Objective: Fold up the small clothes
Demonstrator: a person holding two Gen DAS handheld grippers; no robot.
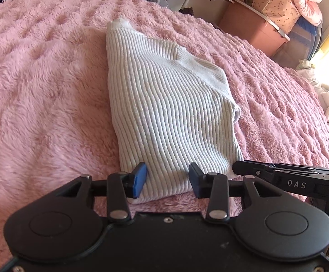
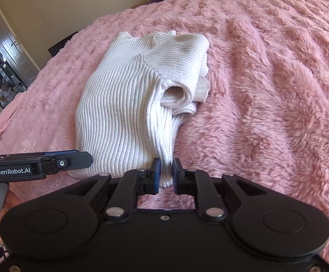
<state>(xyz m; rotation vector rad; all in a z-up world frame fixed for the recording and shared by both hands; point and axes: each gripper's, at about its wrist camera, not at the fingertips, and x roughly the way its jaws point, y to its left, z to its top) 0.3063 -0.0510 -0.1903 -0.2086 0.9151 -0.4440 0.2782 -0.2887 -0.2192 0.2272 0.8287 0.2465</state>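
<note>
The white ribbed sweater (image 1: pixel 164 113) lies part-folded on the bed, its near hem right at the tips of both tongs and its collar end at the far side. One sleeve is doubled back over the body on the side of the right tongs, and its open cuff gapes toward them.

It looks soft and limp – a thick knit, light enough to lift by an edge, but stretchy, so it will probably sag and drag if it is raised by one corner alone. The ribs should give the pads good purchase; slipping seems unlikely. The sensible hold is the near hem, one corner for each tongs, taking in all the stacked layers so that the fold beneath does not fall open.

The left tongs (image 1: pixel 167 181) stand about half open, their blue pads either side of the hem's near left part, with no clear pinch on the cloth. The right tongs (image 2: pixel 165 173) are almost closed, a narrow gap between the pads, with the hem's right corner in it – whether they truly bite the knit I cannot tell.

Under all this spreads a fluffy pink blanket (image 2: pixel 266 90), which may cling to the knit as it slides.
</note>
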